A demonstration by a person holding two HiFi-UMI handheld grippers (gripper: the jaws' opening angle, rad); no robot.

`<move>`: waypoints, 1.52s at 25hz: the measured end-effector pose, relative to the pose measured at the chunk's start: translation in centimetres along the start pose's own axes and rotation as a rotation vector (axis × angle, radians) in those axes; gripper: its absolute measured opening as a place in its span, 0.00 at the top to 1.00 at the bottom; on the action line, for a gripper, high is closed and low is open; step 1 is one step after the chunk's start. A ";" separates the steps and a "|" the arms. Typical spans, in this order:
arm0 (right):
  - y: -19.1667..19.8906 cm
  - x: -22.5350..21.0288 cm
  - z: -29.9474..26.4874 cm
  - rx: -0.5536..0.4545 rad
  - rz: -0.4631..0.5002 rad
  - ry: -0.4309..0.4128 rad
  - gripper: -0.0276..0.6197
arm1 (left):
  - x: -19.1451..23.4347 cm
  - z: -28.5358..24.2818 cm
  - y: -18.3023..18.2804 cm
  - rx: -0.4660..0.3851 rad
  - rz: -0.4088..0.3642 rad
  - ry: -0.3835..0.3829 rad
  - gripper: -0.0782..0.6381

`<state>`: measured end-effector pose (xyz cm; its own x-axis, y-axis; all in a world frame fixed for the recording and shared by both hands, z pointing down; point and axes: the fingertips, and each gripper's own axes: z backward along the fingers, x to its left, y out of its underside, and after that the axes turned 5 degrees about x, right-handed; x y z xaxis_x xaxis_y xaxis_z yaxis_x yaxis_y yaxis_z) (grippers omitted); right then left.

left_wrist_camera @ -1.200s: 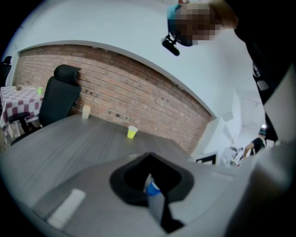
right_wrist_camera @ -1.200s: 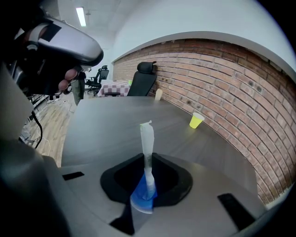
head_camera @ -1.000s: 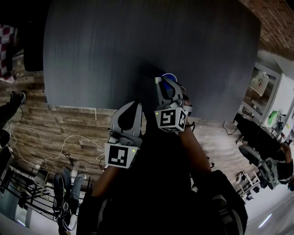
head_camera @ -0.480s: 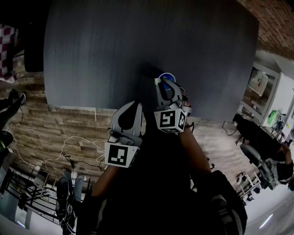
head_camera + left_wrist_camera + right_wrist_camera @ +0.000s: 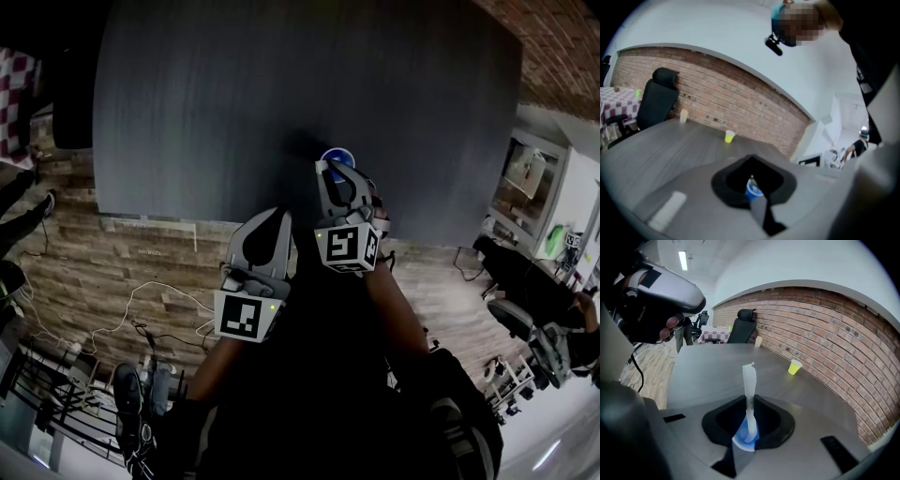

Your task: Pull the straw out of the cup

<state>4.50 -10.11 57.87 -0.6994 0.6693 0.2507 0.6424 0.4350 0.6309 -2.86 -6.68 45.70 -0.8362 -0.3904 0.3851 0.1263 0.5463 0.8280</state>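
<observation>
A small blue cup (image 5: 337, 155) stands near the front edge of the dark grey table (image 5: 234, 94). In it stands a straw in white paper (image 5: 749, 380), its foot in the blue cup (image 5: 740, 439). My right gripper (image 5: 336, 169) reaches to the cup from the near side. In the right gripper view the tips of that gripper (image 5: 750, 399) close on the straw about halfway up. My left gripper (image 5: 272, 217) hangs beside it over the table's edge, jaws together with nothing between them. In the left gripper view the left gripper (image 5: 751, 157) frames the blue cup (image 5: 752, 191) through the hole between its jaws.
A yellow cup (image 5: 794, 366) sits far back on the table by the brick wall and also shows as the yellow cup (image 5: 729, 136). A black office chair (image 5: 742, 326) stands at the table's far end. Wooden floor with cables (image 5: 141, 291) lies below the table edge.
Both grippers stay about where they were. The right one sits very slightly closer to the cup.
</observation>
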 end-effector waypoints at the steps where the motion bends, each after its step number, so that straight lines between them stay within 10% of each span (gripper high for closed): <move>1: -0.1 0.0 0.2 -0.002 0.001 0.002 0.89 | -0.1 0.1 -0.1 -0.002 -0.001 0.002 0.88; 38: -5.0 -1.7 8.8 -0.163 -0.091 0.116 0.89 | -4.3 5.1 -4.7 -0.160 -0.147 0.096 0.88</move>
<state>5.25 -8.17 47.86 -0.7894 0.5543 0.2640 0.5225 0.3807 0.7629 -2.57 -3.82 38.07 -0.7983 -0.5298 0.2864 0.0962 0.3574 0.9290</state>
